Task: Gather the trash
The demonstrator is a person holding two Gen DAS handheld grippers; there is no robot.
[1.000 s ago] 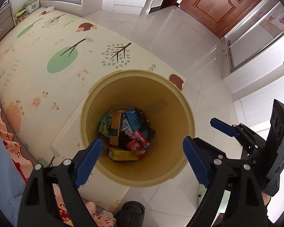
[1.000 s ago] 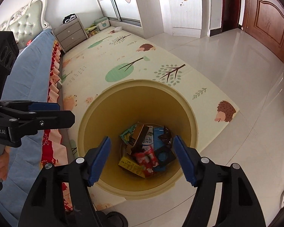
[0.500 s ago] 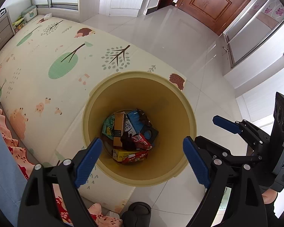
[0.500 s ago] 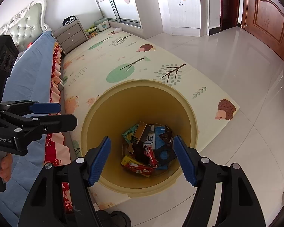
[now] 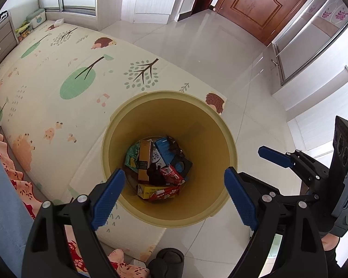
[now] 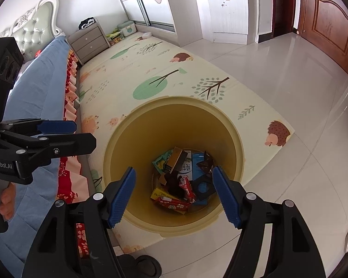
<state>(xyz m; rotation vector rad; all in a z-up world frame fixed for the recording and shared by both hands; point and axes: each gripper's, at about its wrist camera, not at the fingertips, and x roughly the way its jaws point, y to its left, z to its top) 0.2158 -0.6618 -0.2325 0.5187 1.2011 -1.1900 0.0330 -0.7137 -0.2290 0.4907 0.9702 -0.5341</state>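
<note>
A round yellow bin (image 5: 174,95) stands on the corner of a play mat, and I look straight down into it. At its bottom lies a pile of trash (image 5: 160,169): red wrappers, a yellow box, a blue and white carton, a brown box and a dark wrapper. My left gripper (image 5: 174,173) hangs open above the bin's mouth with nothing between its blue pads. The right wrist view shows the same bin (image 6: 174,99) and trash (image 6: 181,180) under my right gripper (image 6: 173,171), also open and empty. The left gripper (image 6: 84,133) appears there at the left edge, level with the bin's rim.
The cream play mat (image 6: 150,69) with tree and hedgehog prints covers the floor beyond the bin. A bed with a blue cover (image 6: 39,88) and red floral frill runs along the left. Glossy tiles (image 6: 278,74) lead to a wooden door (image 5: 255,4). A dark slipper (image 5: 165,263) lies near my feet.
A red wrapper in the bin has settled lower, onto the yellow box. Both grippers stay open and almost still above the bin; the left view has tipped up slightly.
</note>
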